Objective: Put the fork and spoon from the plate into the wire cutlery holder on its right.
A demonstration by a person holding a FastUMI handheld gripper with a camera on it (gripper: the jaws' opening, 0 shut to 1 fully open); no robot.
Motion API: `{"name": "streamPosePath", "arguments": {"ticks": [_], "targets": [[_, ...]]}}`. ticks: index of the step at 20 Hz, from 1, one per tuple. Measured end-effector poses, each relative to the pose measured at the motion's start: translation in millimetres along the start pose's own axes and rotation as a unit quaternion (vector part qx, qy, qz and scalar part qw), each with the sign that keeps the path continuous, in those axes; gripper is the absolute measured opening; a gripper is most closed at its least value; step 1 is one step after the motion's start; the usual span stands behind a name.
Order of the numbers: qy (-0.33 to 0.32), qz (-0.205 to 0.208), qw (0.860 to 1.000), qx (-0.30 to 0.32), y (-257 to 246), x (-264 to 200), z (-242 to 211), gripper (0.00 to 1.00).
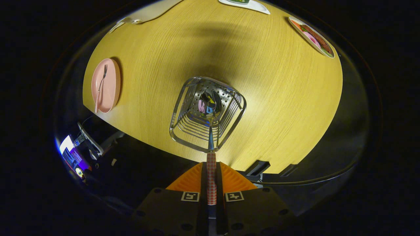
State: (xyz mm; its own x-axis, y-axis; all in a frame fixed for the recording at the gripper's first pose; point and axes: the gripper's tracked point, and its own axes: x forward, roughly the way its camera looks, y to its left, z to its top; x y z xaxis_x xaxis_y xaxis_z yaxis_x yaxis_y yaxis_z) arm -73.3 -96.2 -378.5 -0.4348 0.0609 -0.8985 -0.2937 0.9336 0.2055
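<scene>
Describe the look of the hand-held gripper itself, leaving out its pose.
The hand-held gripper has two wedge-shaped fingers with fine ribbing across their faces, tapering toward the tips. Behind them sit two dark, flat, angular body blocks with round screw holes. Each block carries one small square black-and-white coded marker near the inner edge.

Staged dining spot inside a dark booth
A round wooden table (262, 98) set with a pink plate (110, 87), wire cutlery holder (207, 114) and a food-printed dish (311, 36), blackness all round
</scene>
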Motion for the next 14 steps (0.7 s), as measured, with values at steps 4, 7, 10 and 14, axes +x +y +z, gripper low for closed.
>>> {"name": "streamPosePath", "arguments": {"ticks": [4,7,10,14], "targets": [[-0.034,0.008,0.999,0.01,-1.5,-4.5,13.7,0.22],[-0.091,0.024,0.995,0.026,1.7,-17.1,23.3,0.34],[-0.173,0.048,0.983,0.046,13.0,-39.8,31.2,0.34],[-0.27,0.081,0.958,0.043,54.6,-80.1,31.6,0.35]]}}
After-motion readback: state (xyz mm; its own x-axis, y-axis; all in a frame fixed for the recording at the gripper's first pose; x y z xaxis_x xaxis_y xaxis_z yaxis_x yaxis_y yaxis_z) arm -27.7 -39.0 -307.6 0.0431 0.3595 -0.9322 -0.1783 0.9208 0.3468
